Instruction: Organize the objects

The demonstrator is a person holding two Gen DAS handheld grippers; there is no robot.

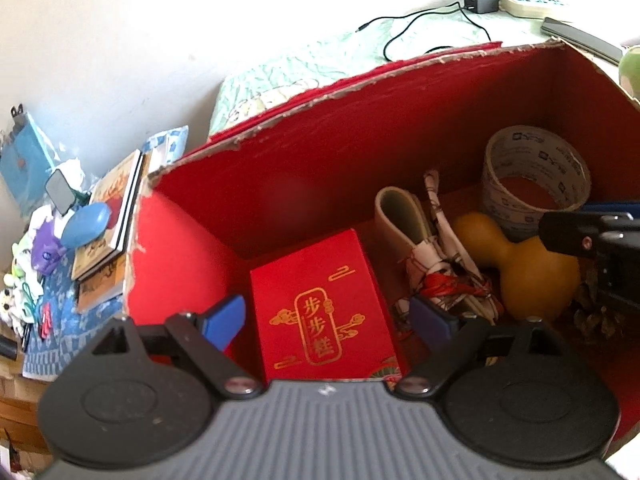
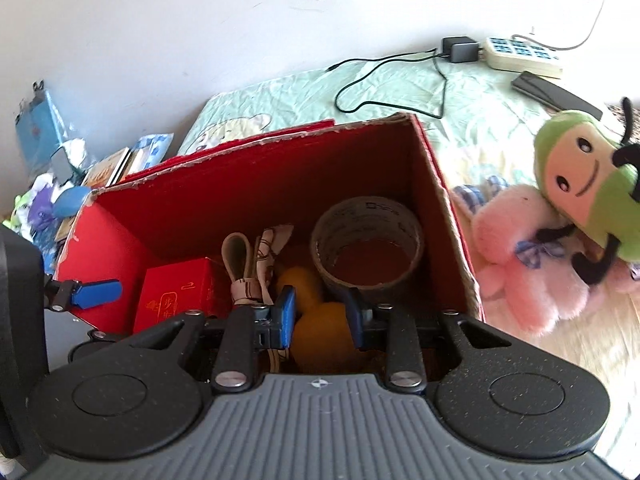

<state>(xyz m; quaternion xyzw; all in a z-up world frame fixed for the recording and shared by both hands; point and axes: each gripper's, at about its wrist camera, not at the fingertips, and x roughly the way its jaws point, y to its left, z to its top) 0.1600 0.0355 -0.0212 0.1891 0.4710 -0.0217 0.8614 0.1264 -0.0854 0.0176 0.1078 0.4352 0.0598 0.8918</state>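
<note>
Inside the red cardboard box (image 2: 256, 184) on the bed, the right gripper (image 2: 320, 312) hangs low over a yellow gourd (image 2: 316, 332), its blue fingers (image 2: 286, 306) standing on either side of the gourd's waist; whether the pads actually touch it is hard to make out, and the gourd's lower bulb is cut off behind the gripper body. The gourd is smooth, mustard-yellow and double-bulbed, lying on the box floor just in front of a roll of printed tape (image 2: 366, 240) and beside a folded beige strap and a patterned bundle with red thread (image 1: 448, 276). The left gripper (image 1: 328, 320) hovers with its fingers (image 1: 224, 320) spread wide and empty around a small red gift box with gold lettering (image 1: 320, 308) in the box's left part. Outside, plush toys (image 2: 560, 216) lie on the bedding to the right.
</note>
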